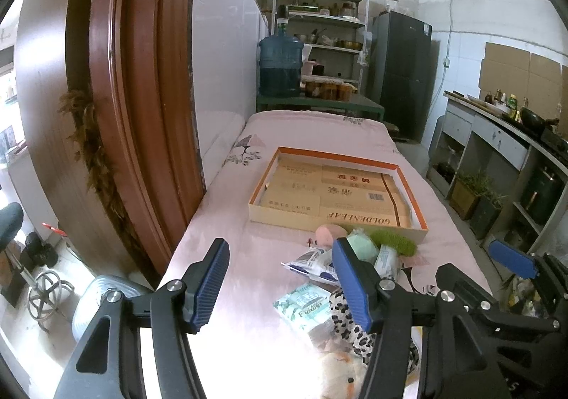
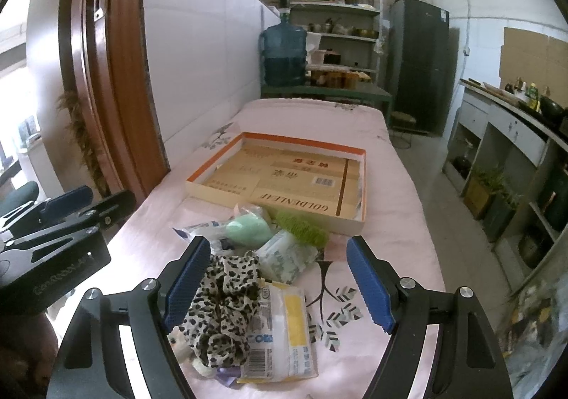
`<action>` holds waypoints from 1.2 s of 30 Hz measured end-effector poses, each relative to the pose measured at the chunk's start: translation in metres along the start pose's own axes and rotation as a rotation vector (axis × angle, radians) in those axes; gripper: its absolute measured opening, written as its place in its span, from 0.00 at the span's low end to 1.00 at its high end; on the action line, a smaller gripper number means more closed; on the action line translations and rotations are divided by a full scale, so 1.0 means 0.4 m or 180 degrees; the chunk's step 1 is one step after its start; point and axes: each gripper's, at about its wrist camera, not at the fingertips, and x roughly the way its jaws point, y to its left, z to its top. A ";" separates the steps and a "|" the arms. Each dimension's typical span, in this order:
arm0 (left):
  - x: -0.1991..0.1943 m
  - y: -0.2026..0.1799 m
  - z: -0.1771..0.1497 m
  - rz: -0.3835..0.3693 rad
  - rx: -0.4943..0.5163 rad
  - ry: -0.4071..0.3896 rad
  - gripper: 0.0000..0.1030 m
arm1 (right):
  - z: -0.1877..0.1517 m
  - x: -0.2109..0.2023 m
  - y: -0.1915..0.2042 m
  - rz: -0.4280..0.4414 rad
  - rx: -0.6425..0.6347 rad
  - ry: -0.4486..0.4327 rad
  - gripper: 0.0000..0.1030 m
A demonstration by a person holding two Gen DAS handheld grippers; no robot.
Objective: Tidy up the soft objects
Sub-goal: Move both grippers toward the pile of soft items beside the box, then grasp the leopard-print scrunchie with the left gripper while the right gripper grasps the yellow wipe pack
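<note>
A pile of soft objects lies on the pink cloth in front of a shallow orange-rimmed box (image 2: 284, 147) (image 1: 340, 159). The pile holds a leopard-print scrunchie (image 2: 227, 306) (image 1: 351, 324), a mint sponge (image 2: 248, 227) (image 1: 362, 246), a green knitted piece (image 2: 301, 227) (image 1: 394, 241), a tissue pack (image 2: 287, 255) (image 1: 305, 305) and a yellow-white packet (image 2: 280, 331). My right gripper (image 2: 278, 278) is open above the scrunchie and packet. My left gripper (image 1: 280, 285) is open, left of the pile, holding nothing.
A brown door frame (image 1: 135, 97) stands at the left of the table. A water jug (image 1: 280, 65), shelves (image 1: 319, 19) and a fridge (image 1: 401, 72) stand behind. A counter (image 2: 511, 129) runs along the right.
</note>
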 end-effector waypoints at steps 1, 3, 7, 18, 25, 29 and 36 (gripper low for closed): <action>0.001 0.000 -0.001 -0.0003 0.0000 0.0002 0.59 | 0.000 -0.001 -0.001 0.0000 0.0003 -0.0002 0.78; 0.003 0.002 -0.001 -0.0006 0.0000 0.0007 0.59 | 0.000 -0.001 -0.001 0.0006 0.0006 0.0002 0.78; 0.003 0.001 -0.002 -0.0004 -0.0002 0.0004 0.59 | 0.000 0.000 0.001 0.0002 0.0004 0.0003 0.78; 0.013 0.009 -0.011 0.0002 -0.0033 0.0035 0.59 | 0.000 0.000 0.003 0.0000 0.0003 0.0012 0.78; 0.025 0.035 -0.017 -0.0005 -0.0155 0.0067 0.59 | -0.003 -0.007 -0.016 -0.0061 0.0041 -0.0001 0.78; 0.031 0.041 -0.020 -0.0027 -0.0178 0.0092 0.59 | -0.008 -0.004 -0.038 -0.0086 0.0104 0.0022 0.78; 0.045 0.025 -0.036 -0.0172 -0.0172 0.0169 0.59 | -0.036 0.007 -0.078 -0.0111 0.0235 0.0121 0.78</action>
